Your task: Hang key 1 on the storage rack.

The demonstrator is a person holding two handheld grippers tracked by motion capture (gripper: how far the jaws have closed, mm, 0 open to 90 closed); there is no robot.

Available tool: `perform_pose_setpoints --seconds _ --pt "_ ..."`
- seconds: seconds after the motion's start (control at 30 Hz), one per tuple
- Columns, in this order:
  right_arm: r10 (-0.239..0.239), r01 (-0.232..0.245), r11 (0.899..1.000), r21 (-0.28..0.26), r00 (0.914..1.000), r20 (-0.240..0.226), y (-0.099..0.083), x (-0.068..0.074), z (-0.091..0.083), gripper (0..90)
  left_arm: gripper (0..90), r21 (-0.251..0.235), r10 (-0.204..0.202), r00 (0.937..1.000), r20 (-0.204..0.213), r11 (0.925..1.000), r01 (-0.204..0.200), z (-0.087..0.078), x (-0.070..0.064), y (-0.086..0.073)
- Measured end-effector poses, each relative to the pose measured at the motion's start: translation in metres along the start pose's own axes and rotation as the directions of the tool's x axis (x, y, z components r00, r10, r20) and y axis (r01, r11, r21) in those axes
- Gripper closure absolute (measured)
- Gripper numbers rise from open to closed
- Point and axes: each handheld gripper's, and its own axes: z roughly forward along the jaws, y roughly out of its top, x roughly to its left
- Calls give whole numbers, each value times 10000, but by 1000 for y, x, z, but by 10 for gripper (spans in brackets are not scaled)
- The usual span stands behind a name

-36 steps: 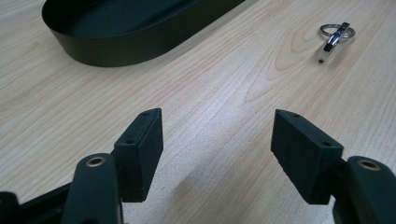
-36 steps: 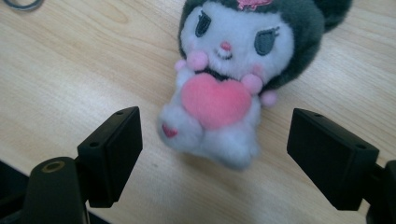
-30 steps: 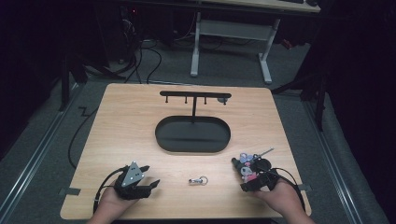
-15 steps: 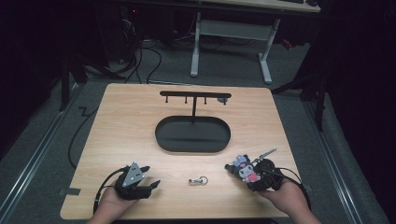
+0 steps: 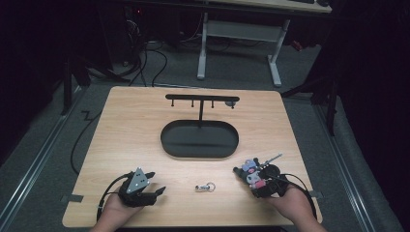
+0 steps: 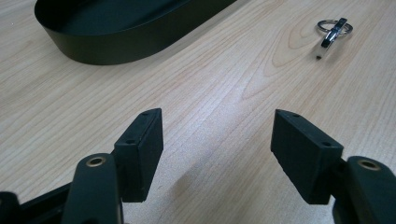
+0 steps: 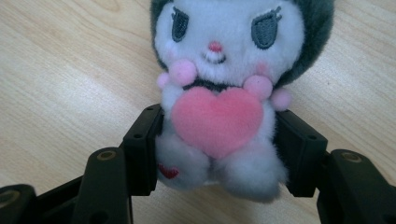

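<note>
A small plush toy (image 7: pixel 215 60) with a white face, dark ears and a pink heart sits between the jaws of my right gripper (image 7: pixel 217 140), which is shut on its body. In the high view that gripper (image 5: pixel 253 178) rests at the table's front right with the plush toy (image 5: pixel 249 169) at its tip. My left gripper (image 5: pixel 157 182) lies at the front left, open and empty (image 6: pixel 217 140). A metal key ring (image 5: pixel 205 186) lies on the wood between the two grippers, also seen ahead and right of the left jaws (image 6: pixel 334 30).
A black oval tray (image 5: pixel 167 145) sits mid-table, its wall (image 6: pixel 116 46) ahead of the left gripper. Behind it rises a black T-shaped hanger stand (image 5: pixel 200 99) with small pegs. Bare wooden table (image 5: pixel 121 125) lies to either side.
My right gripper with the plush toy has shifted slightly left and turned a little. The left gripper and the key ring have not moved.
</note>
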Motion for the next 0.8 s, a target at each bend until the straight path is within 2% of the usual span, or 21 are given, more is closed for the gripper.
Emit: perform_pose_setpoints --seconds 0.17,0.23,0.33,0.8 --pt "-190 191 9998 -43 9996 215 1 1 -1 481 350 5 -7 10000 -1 10000 7 -1 0 0" --pt "-295 297 9995 -56 9989 355 2 1 -3 488 350 -7 -12 10000 -15 10000 12 0 0 0" --pt "-312 316 9994 -123 9990 331 3 0 -9 489 351 -2 -8 10000 -28 10000 8 0 0 0" --pt "-163 148 9986 -514 9994 -302 13 -10 -44 491 350 -16 -93 9998 -160 10000 92 -1 1 1"
